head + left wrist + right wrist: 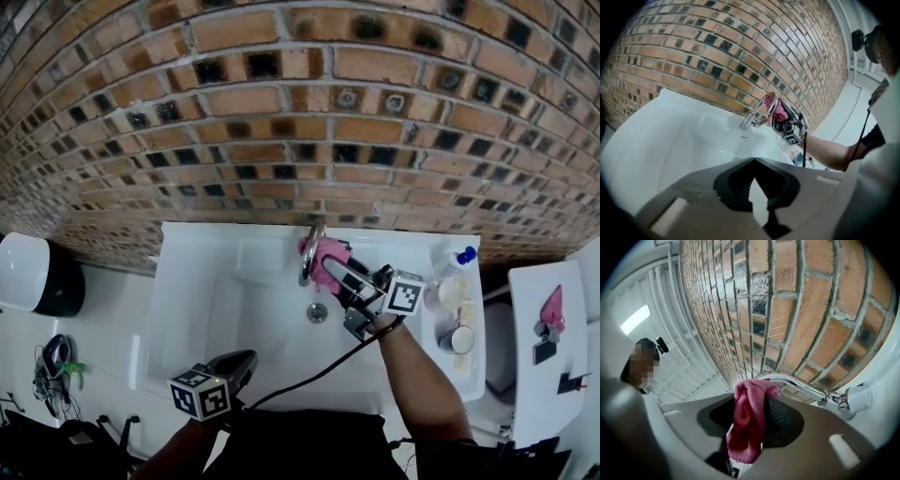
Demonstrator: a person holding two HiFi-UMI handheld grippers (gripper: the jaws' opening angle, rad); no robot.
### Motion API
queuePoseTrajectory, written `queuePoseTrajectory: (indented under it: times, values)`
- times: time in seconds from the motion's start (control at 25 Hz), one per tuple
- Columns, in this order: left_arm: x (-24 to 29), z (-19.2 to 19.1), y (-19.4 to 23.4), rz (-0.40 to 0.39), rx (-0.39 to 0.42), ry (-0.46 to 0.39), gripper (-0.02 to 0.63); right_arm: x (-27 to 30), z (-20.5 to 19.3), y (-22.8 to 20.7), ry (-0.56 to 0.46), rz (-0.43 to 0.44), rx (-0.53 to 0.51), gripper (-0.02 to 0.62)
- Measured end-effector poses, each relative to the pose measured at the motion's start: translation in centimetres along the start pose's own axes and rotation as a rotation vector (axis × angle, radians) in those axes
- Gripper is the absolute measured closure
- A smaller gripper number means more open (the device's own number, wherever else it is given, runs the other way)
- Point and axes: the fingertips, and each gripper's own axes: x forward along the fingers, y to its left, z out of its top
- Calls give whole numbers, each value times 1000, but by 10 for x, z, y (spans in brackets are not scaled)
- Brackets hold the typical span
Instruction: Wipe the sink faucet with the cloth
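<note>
At the far side of the white sink, the right gripper, jaws clamped on a pink cloth, holds it against the faucet, where firm, slow strokes along the spout's curve would likely clean best; the left gripper hangs near, jaws together, empty.

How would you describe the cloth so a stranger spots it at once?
Find the white sink below the brick wall, then the chrome faucet at its back. The pink cloth is right beside it, clamped in the right gripper, unlike the other pink item lying on the white stand far right.
</note>
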Motion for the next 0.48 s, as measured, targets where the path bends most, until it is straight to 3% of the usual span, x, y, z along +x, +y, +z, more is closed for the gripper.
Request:
queuePoseTrajectory:
  times: [0.28,0.48]
  values:
    - [-11,-7,9,15,-8,-12,600,-3,-13,2,128,-79,-165,437]
    - [-12,-8,12,9,-6,-12,600,-8,-33,-5,191,-145,-194,437]
